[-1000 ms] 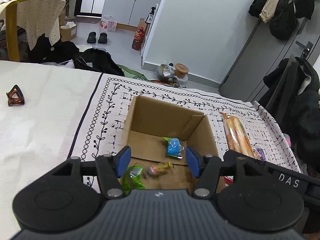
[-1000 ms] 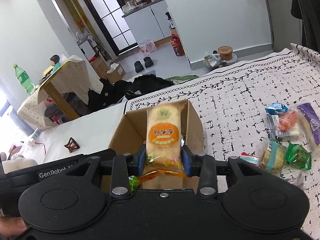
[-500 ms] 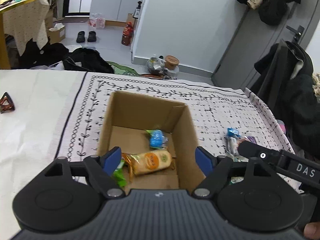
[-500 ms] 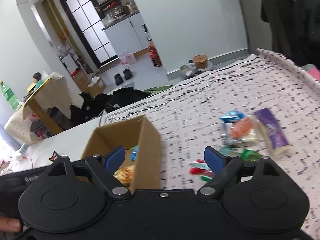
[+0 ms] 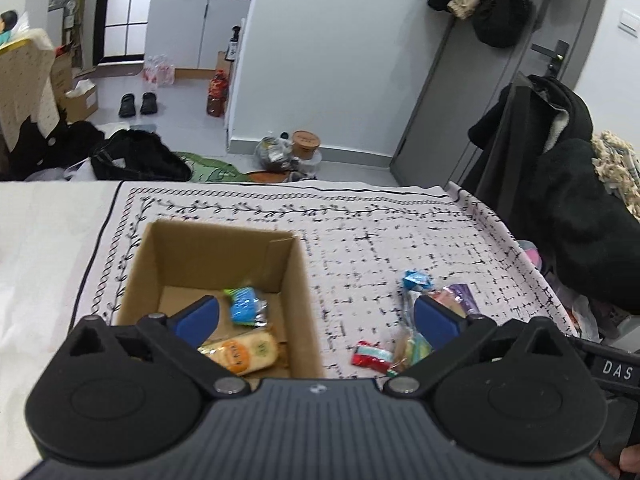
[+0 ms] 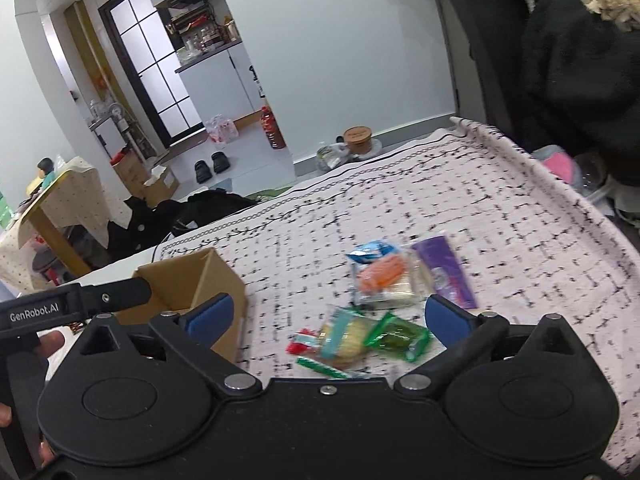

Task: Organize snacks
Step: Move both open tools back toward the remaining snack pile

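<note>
Snack pile [image 6: 376,312] lies loose on cloth [image 6: 500,208], center of the right view, beside the box [image 5: 224,264] at lower left, which holds sorted packets. Right gripper [image 6: 328,318] and left gripper [image 5: 316,316] jaws opening wide, nothing between, likely readying the next pick.

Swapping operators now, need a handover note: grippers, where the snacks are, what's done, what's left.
Left gripper: jaws opening, nothing between them, over the box's right wall.
Right gripper: jaws opening, nothing held, aimed at the loose pile.
Brown cardboard box on the patterned cloth holds a yellow wafer pack with an orange label and a blue wrapped candy.
Left on the cloth: blue pouch, clear pack with orange filling, purple packet, teal-edged cracker pack, green packet, red-white candy.
Done: two packs boxed. Left: box the rest.
</note>
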{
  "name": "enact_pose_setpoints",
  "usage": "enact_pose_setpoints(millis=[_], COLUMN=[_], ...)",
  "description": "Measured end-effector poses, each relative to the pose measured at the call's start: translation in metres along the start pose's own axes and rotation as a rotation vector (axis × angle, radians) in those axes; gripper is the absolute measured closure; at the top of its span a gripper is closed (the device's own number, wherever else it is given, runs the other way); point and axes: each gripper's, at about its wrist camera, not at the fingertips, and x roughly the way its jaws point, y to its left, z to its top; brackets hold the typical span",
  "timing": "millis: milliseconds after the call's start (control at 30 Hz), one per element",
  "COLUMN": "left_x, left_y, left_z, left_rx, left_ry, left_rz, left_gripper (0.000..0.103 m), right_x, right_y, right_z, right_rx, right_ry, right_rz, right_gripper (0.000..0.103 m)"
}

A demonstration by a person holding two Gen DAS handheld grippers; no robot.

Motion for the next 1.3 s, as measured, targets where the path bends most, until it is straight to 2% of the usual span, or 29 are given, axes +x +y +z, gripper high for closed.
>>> enact_pose_setpoints(millis=[333,767,1000,1100,1233,1300], left_x=[0.013,0.046,0.068,0.079,0.096,0.104], left_y=[-0.029,-0.072,-0.089,-0.096,-0.100,-0.104], left_z=[0.003,-0.003,-0.008,-0.009,-0.011,-0.013], left_rx=[0.036,0.141,0.176,0.204,0.195,0.217], left_ry=[0.008,0.122,0.160,0.175,0.193,0.196], left_rz=[-0.051,-0.052,-0.045,-0.033,-0.040,-0.035], left_gripper=[0.000,0.000,0.000,0.001,0.006,0.012], right_x=[-0.009,0.002,0.024,0.039,0.057,0.062], right_y=[-0.041,-0.088,-0.107,-0.113,-0.119,-0.124], right_z=[0.000,0.001,-0.001,-0.003,-0.005,-0.004], right_rx=[0.006,0.022,0.037,0.045,0.063,0.083], right_ry=[-0.007,0.026,0.064,0.078,0.100,0.110], right_rz=[-0.021,-0.053,-0.043,-0.035,-0.019,-0.015], right_gripper=[0.000,0.002,0.008,0.015,0.019,0.021])
